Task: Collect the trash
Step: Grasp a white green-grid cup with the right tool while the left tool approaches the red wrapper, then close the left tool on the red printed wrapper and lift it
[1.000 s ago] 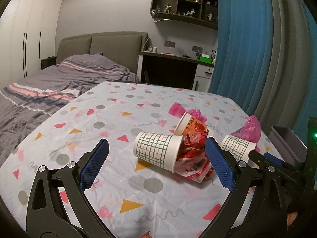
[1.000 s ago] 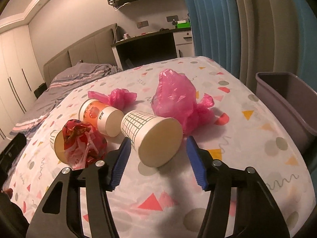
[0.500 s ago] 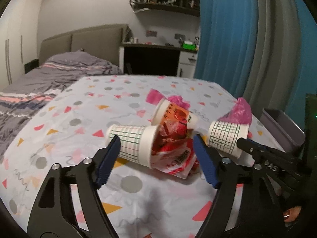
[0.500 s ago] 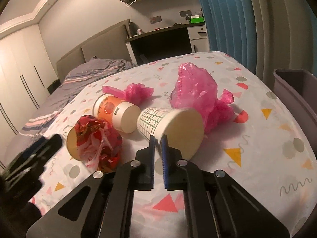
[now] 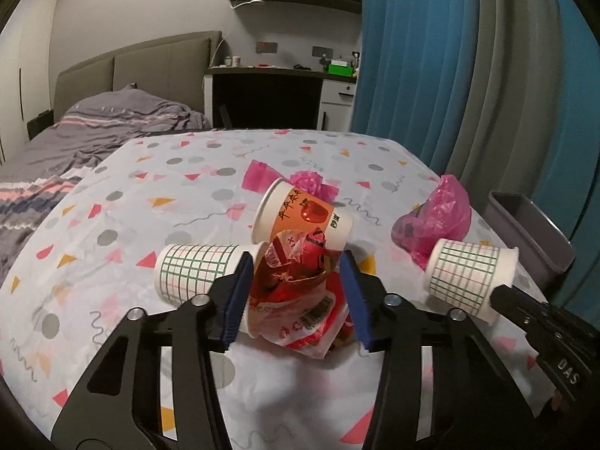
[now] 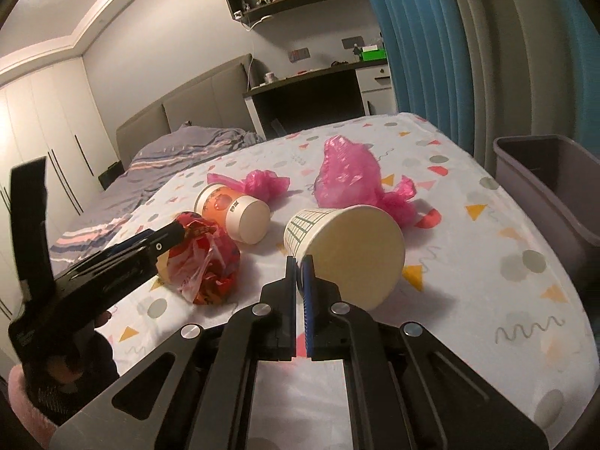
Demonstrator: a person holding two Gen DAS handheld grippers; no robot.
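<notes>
My left gripper [image 5: 296, 292] has its blue pads on either side of a crumpled red snack wrapper [image 5: 300, 300] that sticks out of a checked paper cup [image 5: 195, 273] lying on its side. The jaws have closed in on the wrapper. My right gripper [image 6: 299, 273] is shut on the rim of a second checked paper cup [image 6: 348, 251], which also shows in the left wrist view [image 5: 465, 273]. An orange printed cup [image 5: 303, 217] lies behind the wrapper. It also shows in the right wrist view [image 6: 232, 213].
Two pink plastic bags lie on the patterned tablecloth [image 6: 487, 262]: a large one [image 6: 352, 176] and a small one [image 6: 262, 183]. A grey bin [image 6: 555, 187] stands at the table's right edge. A bed and a desk are behind.
My left gripper's jaws have closed from wide open onto the red wrapper. My right gripper closed on the checked cup's rim and lifted it slightly.
</notes>
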